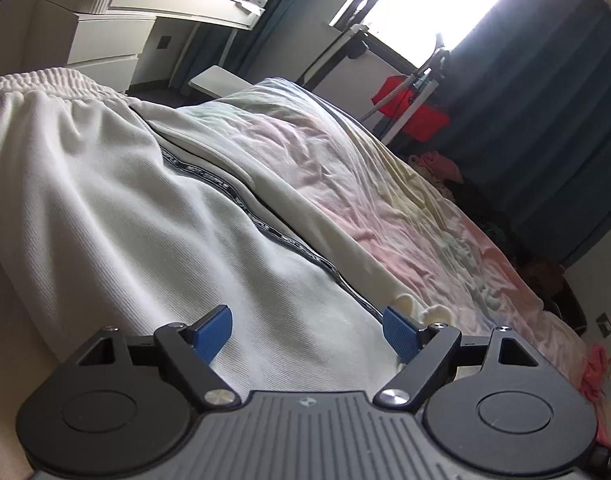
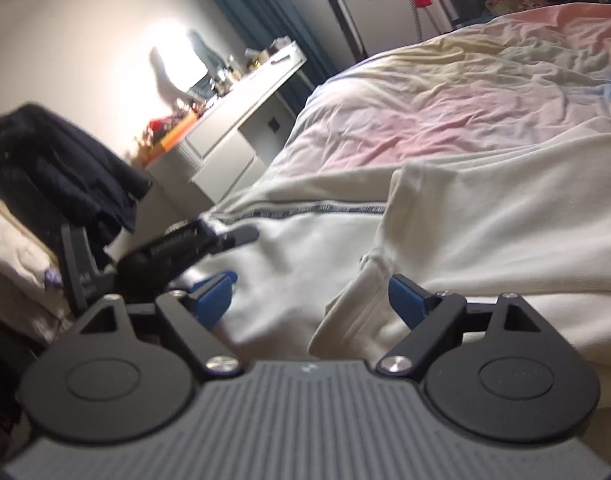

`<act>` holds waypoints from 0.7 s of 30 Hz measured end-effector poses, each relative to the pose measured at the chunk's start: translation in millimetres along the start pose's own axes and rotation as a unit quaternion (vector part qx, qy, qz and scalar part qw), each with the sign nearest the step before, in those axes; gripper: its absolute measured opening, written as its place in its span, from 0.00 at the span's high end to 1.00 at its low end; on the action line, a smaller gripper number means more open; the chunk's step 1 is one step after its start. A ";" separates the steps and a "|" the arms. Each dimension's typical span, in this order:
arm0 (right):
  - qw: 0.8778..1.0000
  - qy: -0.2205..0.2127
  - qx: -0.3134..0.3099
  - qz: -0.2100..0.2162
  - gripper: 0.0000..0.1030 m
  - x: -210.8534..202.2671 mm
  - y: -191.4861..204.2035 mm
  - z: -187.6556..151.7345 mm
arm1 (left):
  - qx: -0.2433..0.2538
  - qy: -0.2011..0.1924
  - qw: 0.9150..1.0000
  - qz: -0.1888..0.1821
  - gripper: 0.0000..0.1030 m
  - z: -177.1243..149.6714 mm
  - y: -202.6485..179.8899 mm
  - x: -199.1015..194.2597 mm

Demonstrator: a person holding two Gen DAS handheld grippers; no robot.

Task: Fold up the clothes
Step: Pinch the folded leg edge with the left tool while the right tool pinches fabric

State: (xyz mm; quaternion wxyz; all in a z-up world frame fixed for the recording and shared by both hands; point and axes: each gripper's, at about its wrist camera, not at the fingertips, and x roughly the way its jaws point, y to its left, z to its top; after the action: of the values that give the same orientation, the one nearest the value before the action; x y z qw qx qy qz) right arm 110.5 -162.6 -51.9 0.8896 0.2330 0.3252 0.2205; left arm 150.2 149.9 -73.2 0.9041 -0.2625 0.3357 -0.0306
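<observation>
The white ribbed track pants (image 1: 117, 216) lie spread on the bed, over its pastel sheet (image 1: 385, 200), elastic waistband (image 1: 45, 84) at the far end. They look soft, light and limp, likely to sag unless taken at a hem, cuff or the waistband. A dark side tape (image 1: 225, 196) reads "NOT-SIMPLE", repeated. The left tool (image 1: 307, 330) hovers just above the fabric, spread wide and empty; the right tool (image 2: 311, 294), also wide and empty, brackets a folded cuff edge (image 2: 361, 296). A white dresser (image 1: 105, 40) stands beyond.
</observation>
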 end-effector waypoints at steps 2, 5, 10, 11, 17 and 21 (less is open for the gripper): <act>0.998 -0.030 0.001 -0.061 0.16 -3.9 -13.4 7.1 | 0.031 0.015 0.999 -0.020 0.19 -9.9 -14.4 4.3; 0.986 -0.054 0.003 -0.159 0.17 2.2 -38.1 12.4 | 0.091 0.026 0.995 -0.041 0.20 -27.9 -37.2 6.8; 0.990 -0.025 0.098 -0.100 0.29 31.5 -76.2 14.8 | 0.179 0.042 0.980 -0.073 0.23 -57.0 -67.1 7.5; 0.991 -0.022 0.102 -0.077 0.29 41.6 -76.1 18.6 | 0.184 0.051 0.979 -0.079 0.24 -60.7 -68.9 9.0; 0.997 0.022 0.013 -0.072 0.39 110.0 -52.7 42.3 | 0.211 0.063 0.972 -0.085 0.34 -75.8 -73.6 10.9; 0.997 0.030 0.000 -0.068 0.52 139.9 -55.6 43.6 | 0.216 0.073 0.968 -0.104 0.46 -77.6 -76.4 14.5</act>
State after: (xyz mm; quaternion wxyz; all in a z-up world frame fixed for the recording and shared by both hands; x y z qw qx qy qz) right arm 250.3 -142.5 -119.8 0.8923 0.2040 0.3669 0.1661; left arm 122.3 45.6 -93.4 0.9043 -0.0910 0.3573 -0.2150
